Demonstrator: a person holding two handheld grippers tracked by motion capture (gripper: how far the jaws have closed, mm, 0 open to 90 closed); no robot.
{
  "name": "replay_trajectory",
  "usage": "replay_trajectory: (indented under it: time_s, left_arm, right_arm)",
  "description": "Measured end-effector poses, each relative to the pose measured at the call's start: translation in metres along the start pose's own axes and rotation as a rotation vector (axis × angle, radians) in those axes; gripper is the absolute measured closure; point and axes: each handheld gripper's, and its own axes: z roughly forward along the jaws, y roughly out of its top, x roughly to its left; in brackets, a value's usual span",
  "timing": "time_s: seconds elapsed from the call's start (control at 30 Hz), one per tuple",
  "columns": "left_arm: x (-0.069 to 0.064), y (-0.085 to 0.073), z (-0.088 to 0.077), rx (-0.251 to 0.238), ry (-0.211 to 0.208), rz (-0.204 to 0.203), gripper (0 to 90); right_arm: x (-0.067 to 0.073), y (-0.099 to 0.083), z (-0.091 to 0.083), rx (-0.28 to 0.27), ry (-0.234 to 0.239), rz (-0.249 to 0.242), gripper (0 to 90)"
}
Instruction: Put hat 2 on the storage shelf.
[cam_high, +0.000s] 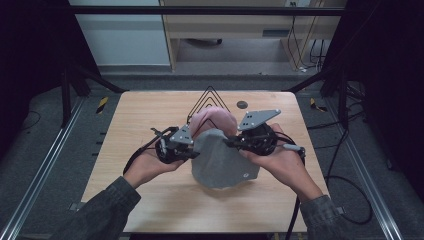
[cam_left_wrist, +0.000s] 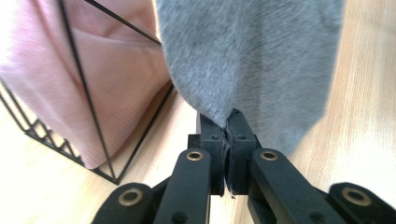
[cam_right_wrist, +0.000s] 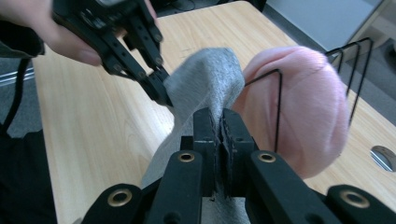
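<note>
One black wire rack (cam_high: 209, 97) sits just beyond both sets of jaws, stuffed with one pink cloth (cam_high: 215, 120); its thin wires stand right behind the pinch points. One grey cloth (cam_high: 222, 160) hangs between the two grippers, its top edge against the pink cloth, its lower part draped on the wooden table (cam_high: 150, 200). Left gripper (cam_left_wrist: 226, 125): jaws closed tight on a grey corner. Right gripper (cam_right_wrist: 219, 122): jaws closed, grey cloth edge pinched between them. One small dark disc (cam_high: 242, 104) on the table past the rack.
</note>
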Motion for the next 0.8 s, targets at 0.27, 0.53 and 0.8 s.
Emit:
replay_trajectory:
  time_s: [0.27, 0.53, 0.8]
  left_arm:
    - [0.001, 0.015, -0.029, -0.044, 0.052, 0.0, 88.1]
    - [0.01, 0.053, -0.067, -0.097, 0.123, 0.012, 88.2]
    - [0.027, 0.09, -0.093, -0.165, 0.159, 0.003, 88.3]
  right_arm:
    - [-0.008, 0.01, -0.013, -0.038, -0.043, 0.009, 86.2]
    - [-0.024, 0.035, -0.034, -0.101, -0.101, 0.019, 86.3]
    - [-0.055, 0.07, -0.057, -0.177, -0.147, 0.041, 86.3]
